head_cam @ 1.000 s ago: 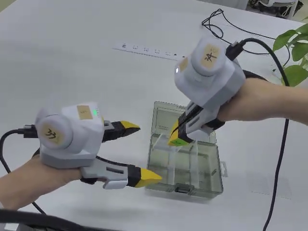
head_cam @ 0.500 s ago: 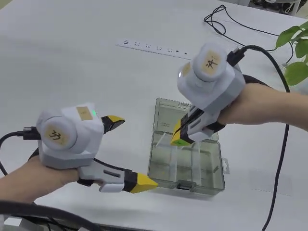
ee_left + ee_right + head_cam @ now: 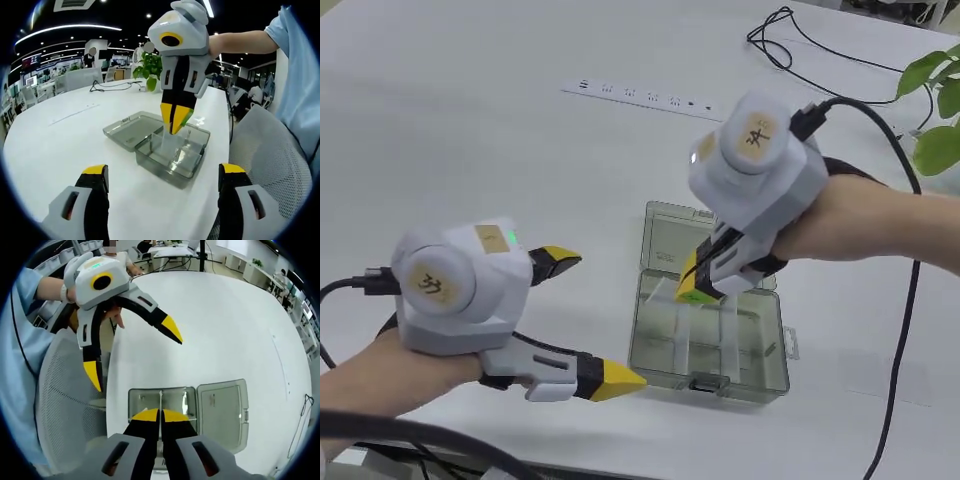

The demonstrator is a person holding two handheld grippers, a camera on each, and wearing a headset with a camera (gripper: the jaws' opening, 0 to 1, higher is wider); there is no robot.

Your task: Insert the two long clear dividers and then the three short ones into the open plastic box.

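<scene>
Centre of the head view: my right gripper hangs over the open plastic box, jaws pinched narrow on a clear divider that dips toward the compartments nearest the lid. I cannot tell whether it is a long or a short one. At lower left, my left gripper hovers beside the box, jaws wide and empty. The step in hand looks like seating this divider. Next I would line it up with its slots and press straight down.
</scene>
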